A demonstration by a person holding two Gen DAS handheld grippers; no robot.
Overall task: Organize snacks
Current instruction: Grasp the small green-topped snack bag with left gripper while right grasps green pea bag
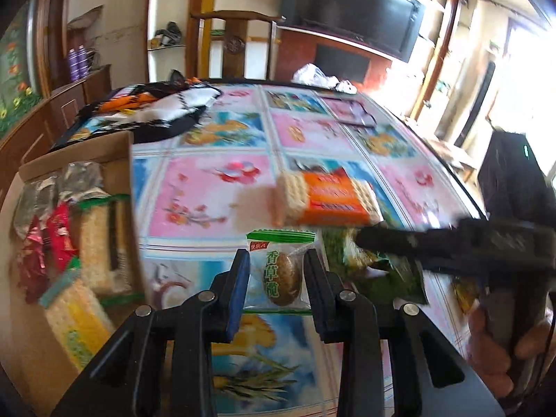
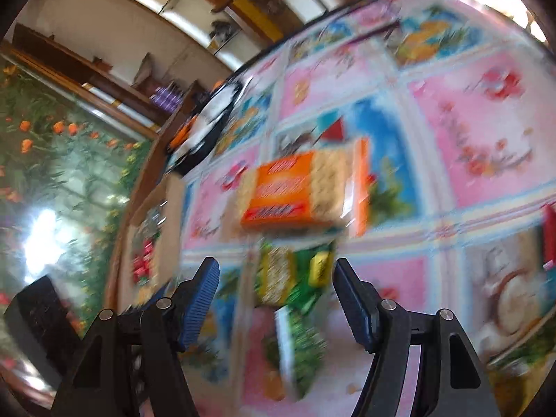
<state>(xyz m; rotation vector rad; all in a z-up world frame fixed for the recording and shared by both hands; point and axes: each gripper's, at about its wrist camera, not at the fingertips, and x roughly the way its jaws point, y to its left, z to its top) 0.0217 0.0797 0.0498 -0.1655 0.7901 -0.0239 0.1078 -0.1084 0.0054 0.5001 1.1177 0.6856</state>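
In the left wrist view my left gripper [image 1: 278, 271] is open, its fingers on either side of a clear green-edged packet with a brown olive [image 1: 280, 272] lying on the table. Beyond it lies an orange cracker pack [image 1: 326, 198]. My right gripper [image 1: 361, 238] reaches in from the right over a green snack bag [image 1: 378, 267]. In the blurred right wrist view the right gripper [image 2: 276, 278] is open around that green bag [image 2: 292, 274], with the orange cracker pack [image 2: 299, 187] beyond. A cardboard box [image 1: 121, 160] at left holds cracker packs and red sweets.
The table has a flowered plastic cloth [image 1: 215, 180]. A black, white and orange cloth bag [image 1: 153, 107] lies at the far left, a white plastic bag [image 1: 312, 73] at the far edge. A wooden chair [image 1: 236, 41] stands behind. A red packet [image 2: 549, 236] lies at right.
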